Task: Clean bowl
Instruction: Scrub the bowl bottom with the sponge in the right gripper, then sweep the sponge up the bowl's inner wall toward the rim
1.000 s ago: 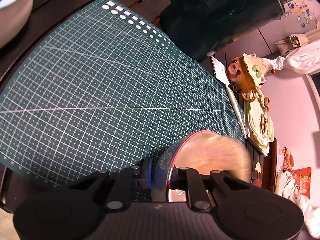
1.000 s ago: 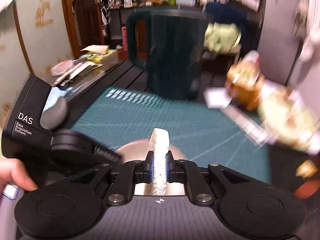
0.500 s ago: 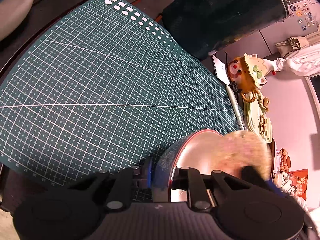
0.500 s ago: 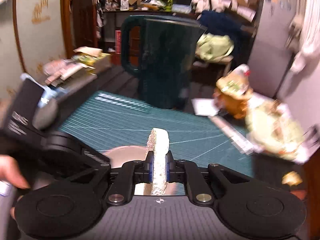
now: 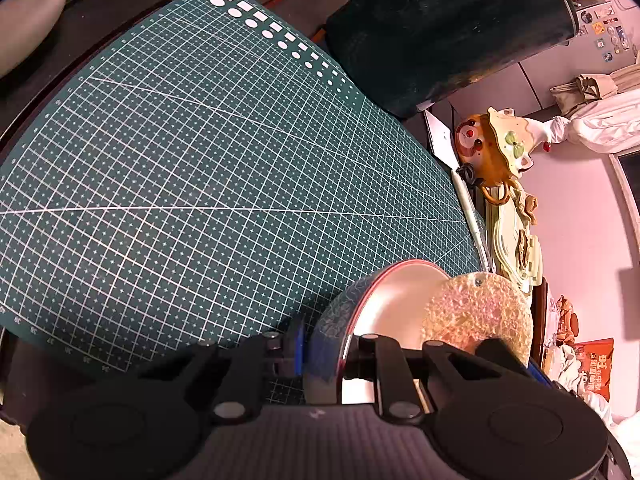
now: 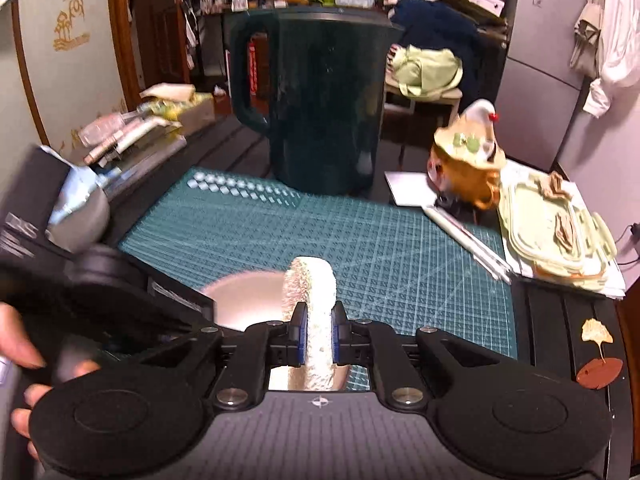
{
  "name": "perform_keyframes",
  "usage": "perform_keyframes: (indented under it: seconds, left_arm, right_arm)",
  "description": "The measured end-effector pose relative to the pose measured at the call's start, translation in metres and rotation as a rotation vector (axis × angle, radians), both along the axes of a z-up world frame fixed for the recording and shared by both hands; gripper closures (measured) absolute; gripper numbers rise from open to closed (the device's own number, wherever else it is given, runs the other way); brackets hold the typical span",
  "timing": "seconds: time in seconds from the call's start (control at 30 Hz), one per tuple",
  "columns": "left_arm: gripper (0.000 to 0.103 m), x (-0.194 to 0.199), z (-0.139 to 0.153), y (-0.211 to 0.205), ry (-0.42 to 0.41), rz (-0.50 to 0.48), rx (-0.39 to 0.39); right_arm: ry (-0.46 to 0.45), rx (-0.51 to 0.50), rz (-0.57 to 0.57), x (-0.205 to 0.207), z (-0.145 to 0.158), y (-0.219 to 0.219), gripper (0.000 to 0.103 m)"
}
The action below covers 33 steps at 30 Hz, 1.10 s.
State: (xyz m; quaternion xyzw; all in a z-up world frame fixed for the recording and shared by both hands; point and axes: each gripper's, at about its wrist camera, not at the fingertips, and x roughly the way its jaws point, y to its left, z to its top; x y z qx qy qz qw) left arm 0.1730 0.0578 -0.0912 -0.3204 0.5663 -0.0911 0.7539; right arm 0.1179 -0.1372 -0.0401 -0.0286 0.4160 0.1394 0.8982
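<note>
Bowl (image 5: 384, 308), probably stiff, light and slick, is tilted above the mat (image 5: 200, 180), its rim pinched by the left gripper (image 5: 324, 354) while the right gripper (image 6: 319, 338) clamps 1 soft sponge (image 6: 316, 300) against its inside.

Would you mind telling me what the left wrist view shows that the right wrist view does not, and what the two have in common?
Only the left wrist view shows the left gripper clamped on the bowl rim, the bowl's patterned outer wall, and the sponge's round flat face against the inside.

Only the right wrist view shows the right gripper pinching the sponge edge-on, a hand on the other gripper's body, the fridge and the cluttered room behind.

Both show the green cutting mat, the dark jug, the orange figurine and the pale green tray.
</note>
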Motion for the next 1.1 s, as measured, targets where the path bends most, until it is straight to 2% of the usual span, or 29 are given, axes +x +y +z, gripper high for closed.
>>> perform_keyframes:
  seconds: [0.17,0.3,0.47,0.53,0.63,0.8,0.93,1.1]
  left_arm:
    - [0.087,-0.001,0.001,-0.001,-0.002,-0.004,0.004]
    - [0.086,0.0,0.003,-0.002,-0.003,-0.005,0.004]
    - [0.087,-0.002,0.002,-0.002,-0.005,-0.001,0.005]
    - [0.086,-0.002,0.002,-0.002,-0.004,-0.001,0.004]
    - [0.086,-0.002,0.001,-0.002,-0.004,-0.002,0.003]
    - [0.087,0.0,0.001,-0.001,-0.003,-0.002,0.002]
    - [0.086,0.001,0.002,-0.002,-0.004,-0.007,0.005]
    - [0.086,0.001,0.002,-0.001,-0.003,-0.007,0.003]
  right_arm:
    - [0.048,0.029,0.016,0.002,-0.012,0.006,0.092]
    - [0.03,-0.071,0.002,0.006,-0.017,0.008,0.092]
    - [-0.078,-0.17,0.012,-0.007,0.002,0.014,0.093]
    - [-0.113,-0.147,0.011,-0.011,0.014,0.013,0.092]
    - [-0.091,-0.078,0.016,-0.009,0.018,0.009,0.092]
    - [0.061,0.052,-0.018,0.003,-0.013,0.001,0.092]
    - [0.064,0.011,-0.04,0.005,-0.017,-0.001,0.093]
    - [-0.027,-0.078,-0.037,-0.006,-0.002,0.005,0.092]
